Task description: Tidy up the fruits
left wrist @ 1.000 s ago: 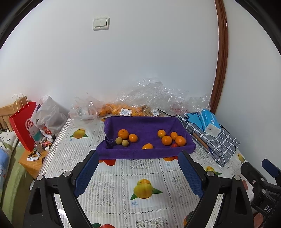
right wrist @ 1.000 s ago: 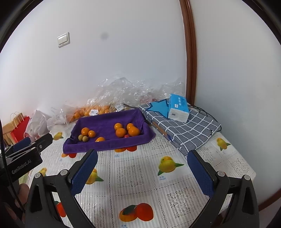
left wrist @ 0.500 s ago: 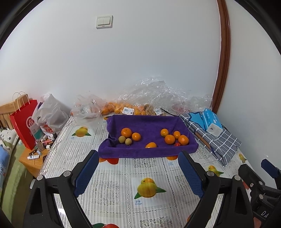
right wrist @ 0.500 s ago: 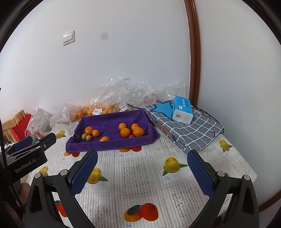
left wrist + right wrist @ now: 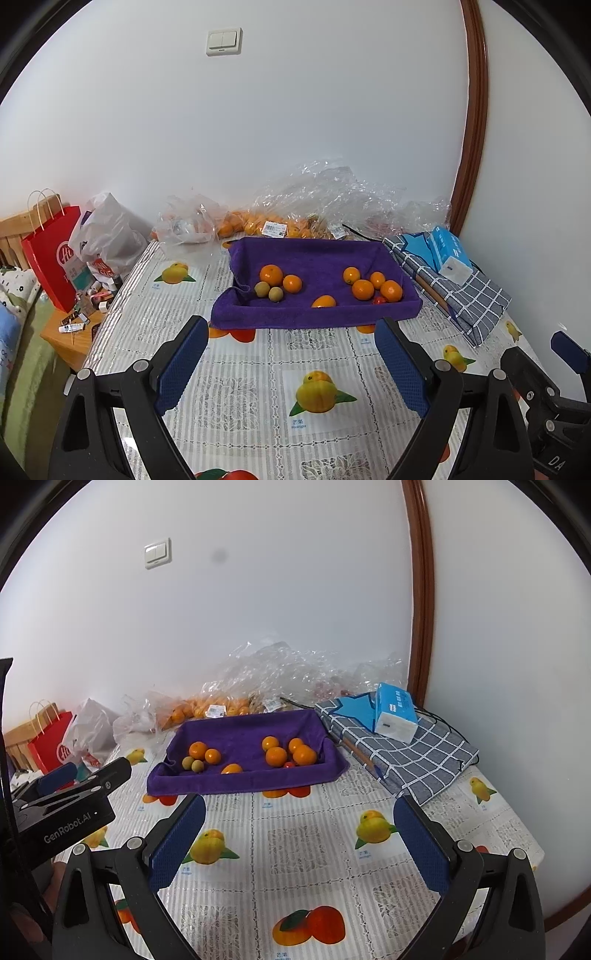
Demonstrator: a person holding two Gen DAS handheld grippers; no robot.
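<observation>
A purple cloth-lined tray (image 5: 314,317) (image 5: 240,781) sits mid-table and holds several oranges (image 5: 271,275) (image 5: 276,756), two small green-brown fruits (image 5: 262,288) (image 5: 188,763) and a small red fruit (image 5: 379,300) (image 5: 289,764). My left gripper (image 5: 291,365) is open and empty, hovering over the table in front of the tray. My right gripper (image 5: 299,845) is open and empty, in front of the tray and a little to its right. The left gripper's body also shows at the left of the right wrist view (image 5: 70,794).
Clear plastic bags with more oranges (image 5: 258,225) (image 5: 207,709) lie behind the tray by the wall. A blue tissue box (image 5: 448,253) (image 5: 395,712) rests on a folded checked cloth (image 5: 406,753) at right. A red bag (image 5: 51,251) and white bag (image 5: 107,236) stand left.
Both grippers have drawn slightly nearer the tray, which shifts rightward and down in both views. Both stay open and empty.
</observation>
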